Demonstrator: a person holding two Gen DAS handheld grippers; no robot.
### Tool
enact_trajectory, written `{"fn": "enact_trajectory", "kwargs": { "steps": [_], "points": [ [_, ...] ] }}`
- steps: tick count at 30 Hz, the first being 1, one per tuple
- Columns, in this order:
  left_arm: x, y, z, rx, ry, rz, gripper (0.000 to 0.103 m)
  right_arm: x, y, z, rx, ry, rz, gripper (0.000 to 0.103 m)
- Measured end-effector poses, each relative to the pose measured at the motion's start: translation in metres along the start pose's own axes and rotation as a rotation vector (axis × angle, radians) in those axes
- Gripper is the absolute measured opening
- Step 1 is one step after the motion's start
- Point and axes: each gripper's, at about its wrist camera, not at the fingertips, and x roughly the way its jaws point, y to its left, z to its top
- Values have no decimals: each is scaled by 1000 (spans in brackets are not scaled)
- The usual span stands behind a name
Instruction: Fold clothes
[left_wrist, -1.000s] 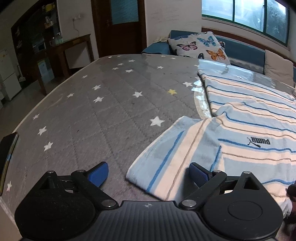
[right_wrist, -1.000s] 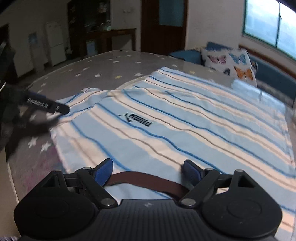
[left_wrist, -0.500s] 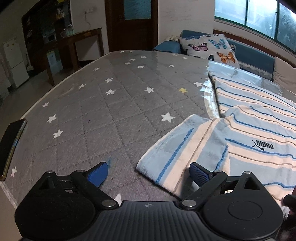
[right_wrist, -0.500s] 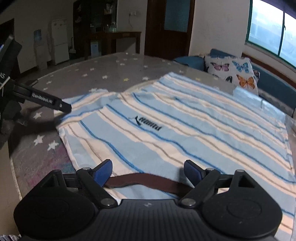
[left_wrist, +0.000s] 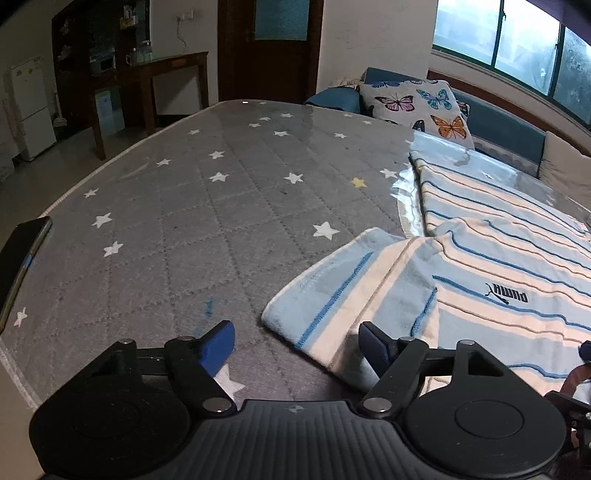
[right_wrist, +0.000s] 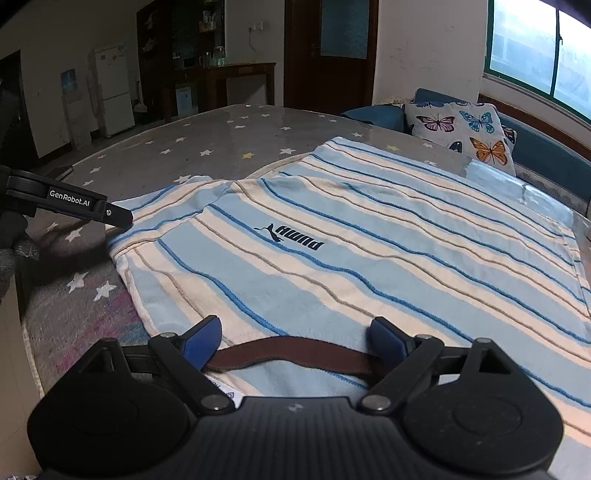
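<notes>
A light blue and cream striped T-shirt (right_wrist: 369, 236) with a black logo lies flat on the grey star-patterned table (left_wrist: 184, 229). Its brown collar (right_wrist: 288, 354) lies between my right gripper's fingers. My right gripper (right_wrist: 295, 339) is open and empty, low over the collar edge. In the left wrist view the shirt's short sleeve (left_wrist: 343, 295) lies spread out to the left of the body. My left gripper (left_wrist: 295, 341) is open and empty, with its right finger over the sleeve's near edge. The left gripper also shows at the left of the right wrist view (right_wrist: 74, 205).
A dark phone (left_wrist: 22, 254) lies at the table's left edge. A blue sofa (left_wrist: 502, 129) with a butterfly cushion (left_wrist: 417, 107) stands behind the table. A wooden desk (left_wrist: 159, 81) and a white fridge (left_wrist: 31, 110) stand far left.
Both grippers have pulled back a little toward the near edge. The shirt lies as before and both grippers stay open.
</notes>
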Motion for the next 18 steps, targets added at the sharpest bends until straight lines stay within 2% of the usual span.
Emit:
{"fn": "enact_trajectory", "kwargs": {
  "steps": [4,6,9,11,13,16,18],
  "points": [
    [-2,3,-1,-18,-2,-2,72,-1,0,-1,2,-5,1,90],
    [-2,4,0,-20,-6,3,67,0,0,-1,0,-6,2,90],
    [-2,4,1,-21,-18,1,48,0,0,-1,-1,-6,3,91],
    [-2,5,3,-27,-27,-18,23,0,1,-1,-1,-6,2,91],
    [0,7,4,-32,-31,-36,12,0,1,-1,1,-6,1,91],
    [-5,6,7,-39,-57,-53,7,1,2,-1,1,-7,-1,91],
    [-15,6,12,-54,-89,-93,6,1,2,-1,1,-7,0,91]
  ]
}}
